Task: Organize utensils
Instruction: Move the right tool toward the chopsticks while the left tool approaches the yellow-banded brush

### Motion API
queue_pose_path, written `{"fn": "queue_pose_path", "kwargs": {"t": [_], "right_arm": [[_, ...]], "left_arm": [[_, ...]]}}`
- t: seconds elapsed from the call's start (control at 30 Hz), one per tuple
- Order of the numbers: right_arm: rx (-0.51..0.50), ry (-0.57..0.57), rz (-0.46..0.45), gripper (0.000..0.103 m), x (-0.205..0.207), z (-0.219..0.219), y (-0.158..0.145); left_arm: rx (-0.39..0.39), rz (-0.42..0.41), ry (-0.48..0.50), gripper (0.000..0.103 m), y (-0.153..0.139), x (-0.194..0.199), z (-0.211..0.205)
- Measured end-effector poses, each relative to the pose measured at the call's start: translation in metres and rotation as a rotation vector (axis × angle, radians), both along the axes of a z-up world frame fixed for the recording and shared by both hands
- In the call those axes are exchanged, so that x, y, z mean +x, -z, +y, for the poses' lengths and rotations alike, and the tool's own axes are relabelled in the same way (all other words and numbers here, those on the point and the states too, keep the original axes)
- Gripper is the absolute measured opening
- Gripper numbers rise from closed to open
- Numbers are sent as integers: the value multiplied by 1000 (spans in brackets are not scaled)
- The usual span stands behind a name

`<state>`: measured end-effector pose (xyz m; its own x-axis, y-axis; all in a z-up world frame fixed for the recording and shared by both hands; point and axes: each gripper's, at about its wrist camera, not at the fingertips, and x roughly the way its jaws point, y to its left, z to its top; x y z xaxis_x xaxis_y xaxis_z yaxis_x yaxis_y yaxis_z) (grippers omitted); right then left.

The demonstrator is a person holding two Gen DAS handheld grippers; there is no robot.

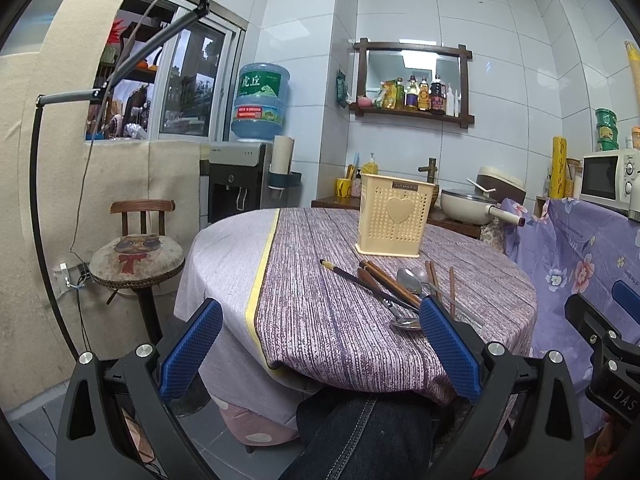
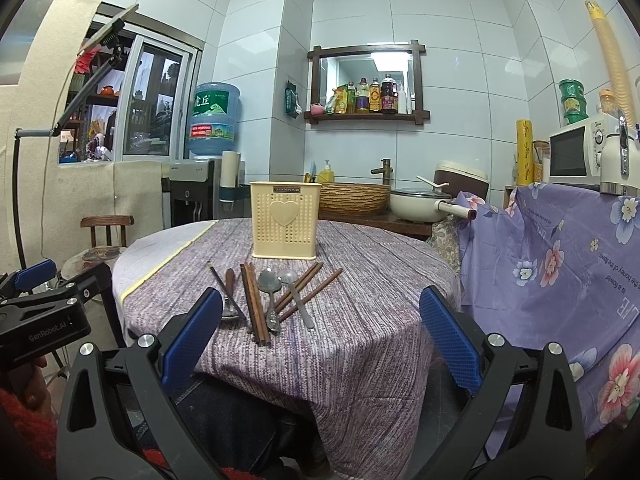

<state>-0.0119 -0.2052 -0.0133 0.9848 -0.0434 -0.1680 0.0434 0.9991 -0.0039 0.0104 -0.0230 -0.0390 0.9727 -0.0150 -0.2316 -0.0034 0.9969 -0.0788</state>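
A cream perforated utensil holder with a heart on its front stands upright on the round table; it also shows in the right wrist view. In front of it lie several brown chopsticks, metal spoons and a dark-handled utensil, loose on the cloth. The same pile shows in the left wrist view. My left gripper is open and empty, near the table's front edge. My right gripper is open and empty, just short of the utensils.
A stool with a printed seat stands left of the table. A water dispenser is behind it. A counter at the back holds a pan and a woven basket. A floral-covered cabinet with a microwave stands right.
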Motion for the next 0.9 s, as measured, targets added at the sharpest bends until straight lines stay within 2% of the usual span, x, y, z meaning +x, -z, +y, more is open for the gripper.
{"fn": "queue_pose_path", "kwargs": {"t": [0.3,0.5,0.6,0.73,0.83,0.9], "right_arm": [[-23,35,130,97,43,-15,6],[-34,3,201,97,82,-24,5],[-56,-4,242,97,102,-24,3],[-47,-20,302,97,132,-29,1],[-17,-25,348,97,154,-35,1],[11,-39,392,97,171,-39,1]], "left_arm": [[67,146,-28,98,-6,40,7],[25,282,28,97,-8,79,24],[-60,341,76,90,-12,99,34],[-170,454,141,70,-18,138,40],[-191,521,166,60,-22,166,35],[-160,543,173,55,-26,182,30]]}}
